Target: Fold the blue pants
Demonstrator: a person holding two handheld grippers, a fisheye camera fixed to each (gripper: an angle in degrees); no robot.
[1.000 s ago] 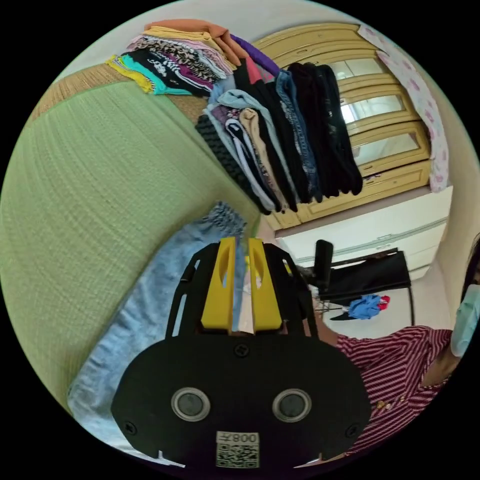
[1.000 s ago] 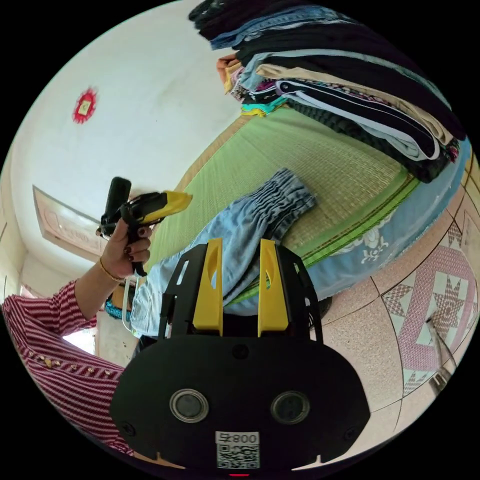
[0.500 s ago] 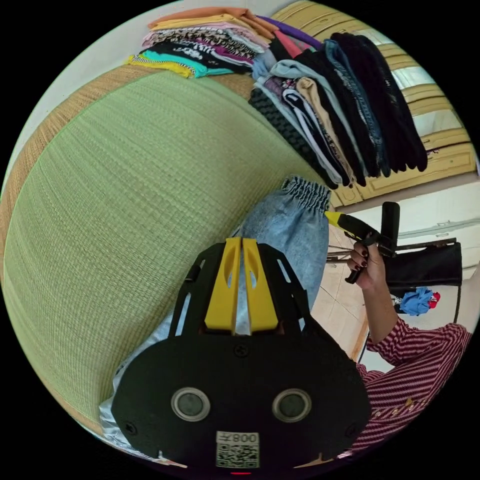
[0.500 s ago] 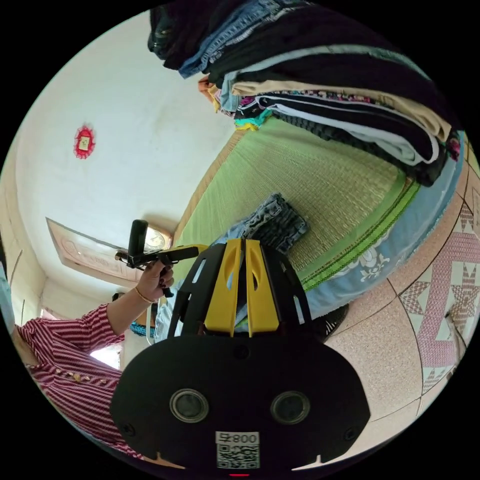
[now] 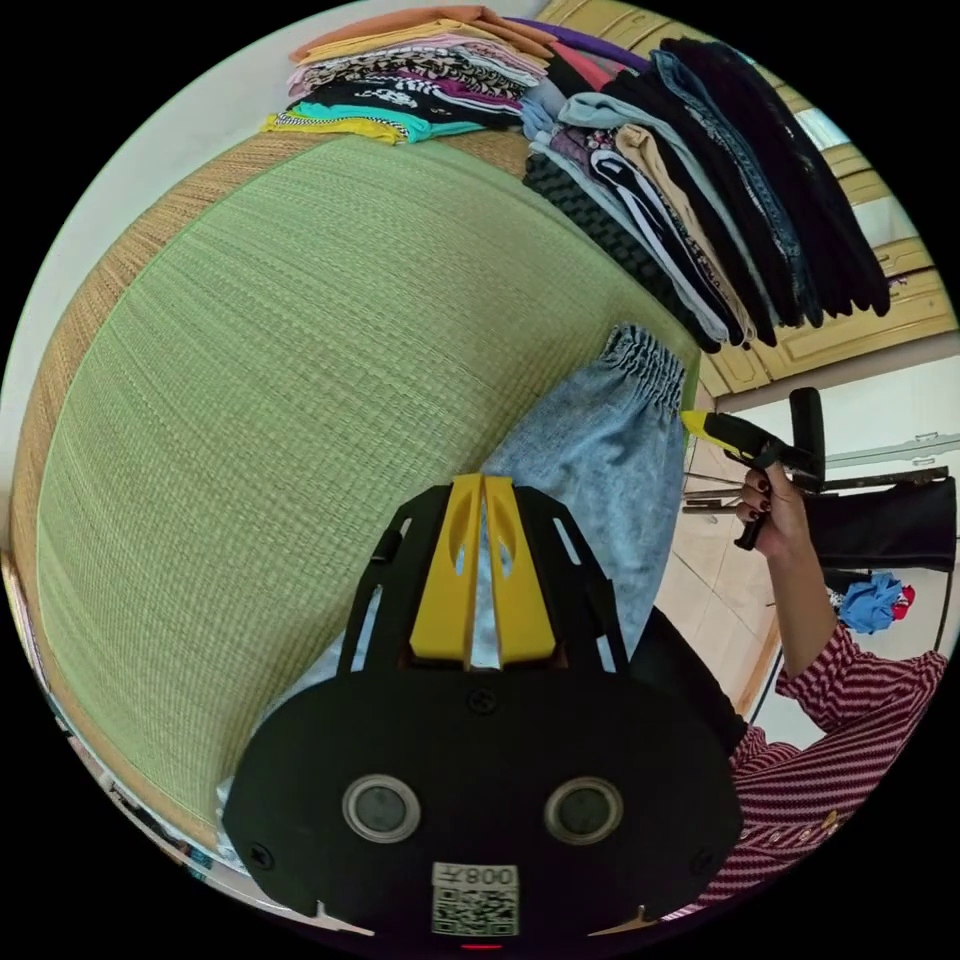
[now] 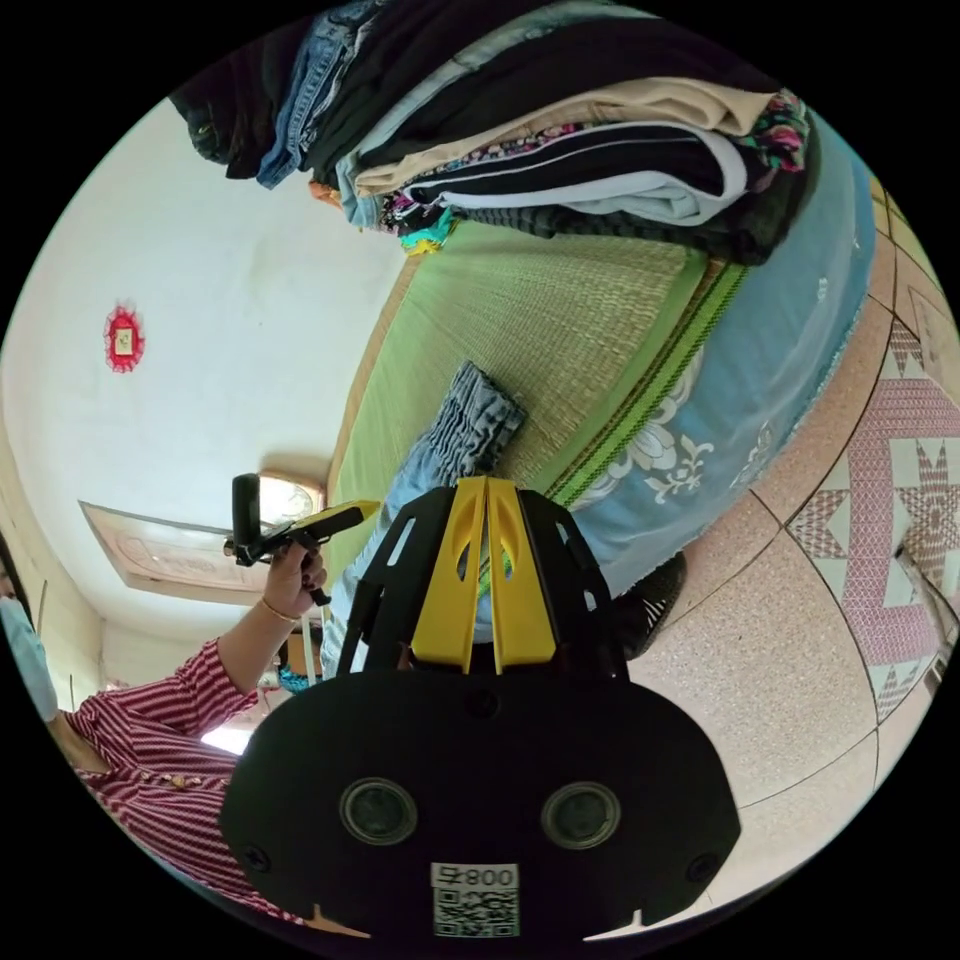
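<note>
In the left gripper view, the left gripper (image 5: pixel 483 490) has its yellow jaws drawn nearly together, with a thin strip of pale blue fabric showing in the slit between them; whether they actually pinch the cloth cannot be told. The blue pants (image 5: pixel 600 470) lie along the near edge of the green woven mat (image 5: pixel 270 400), their gathered elastic waistband at the far end, close to the corner of the mat. Just beyond that waistband the right gripper (image 5: pixel 700 424) appears, held in the person's hand (image 5: pixel 775 505), its yellow tips at the waistband edge.

In the right gripper view, the right gripper (image 6: pixel 485 495) has its jaws almost closed in front of the mat's edge (image 6: pixel 640 400) and the blue floral bedding (image 6: pixel 760 380) beneath it; no cloth can be made out between them. The pants (image 6: pixel 460 440) lie just past the jaws. The left gripper (image 6: pixel 330 522) is raised in the person's other hand (image 6: pixel 300 580), above a red striped sleeve (image 6: pixel 160 740).

A tall stack of folded clothes (image 5: pixel 690 210) stands on the far end of the mat, with a lower, colourful pile (image 5: pixel 410 80) beside it. Patterned floor tiles (image 6: pixel 900 480) lie below the bed.
</note>
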